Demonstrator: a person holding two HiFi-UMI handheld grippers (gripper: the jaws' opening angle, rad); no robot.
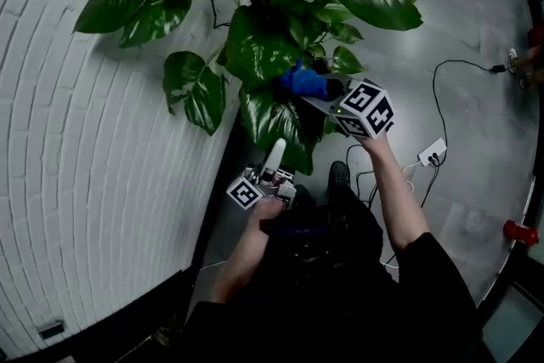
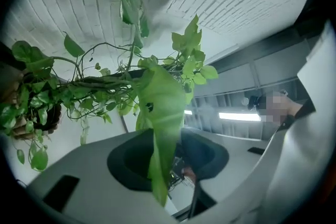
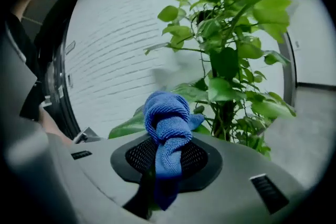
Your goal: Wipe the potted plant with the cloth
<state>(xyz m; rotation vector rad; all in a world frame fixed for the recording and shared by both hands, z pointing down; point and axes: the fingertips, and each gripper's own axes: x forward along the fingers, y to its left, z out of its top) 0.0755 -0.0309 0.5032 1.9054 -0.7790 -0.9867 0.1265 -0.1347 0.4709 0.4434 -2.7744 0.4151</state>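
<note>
The potted plant (image 1: 255,38) spreads large green leaves at the top of the head view. My right gripper (image 1: 321,94) reaches up into the foliage, shut on a bunched blue cloth (image 1: 303,82), which sticks out past the jaws in the right gripper view too (image 3: 167,128). Lower down, my left gripper (image 1: 276,147) points up at a hanging leaf (image 1: 276,125). In the left gripper view that long leaf (image 2: 160,128) hangs between the jaws, lying across one dark pad (image 2: 205,157). A gap shows to the other jaw, so the left gripper is open.
A white brick wall (image 1: 85,174) curves along the left, close to the plant. On the grey floor to the right lie black cables (image 1: 442,89), a white adapter (image 1: 432,152) and a red object (image 1: 520,232). My shoe (image 1: 338,174) stands beneath the plant.
</note>
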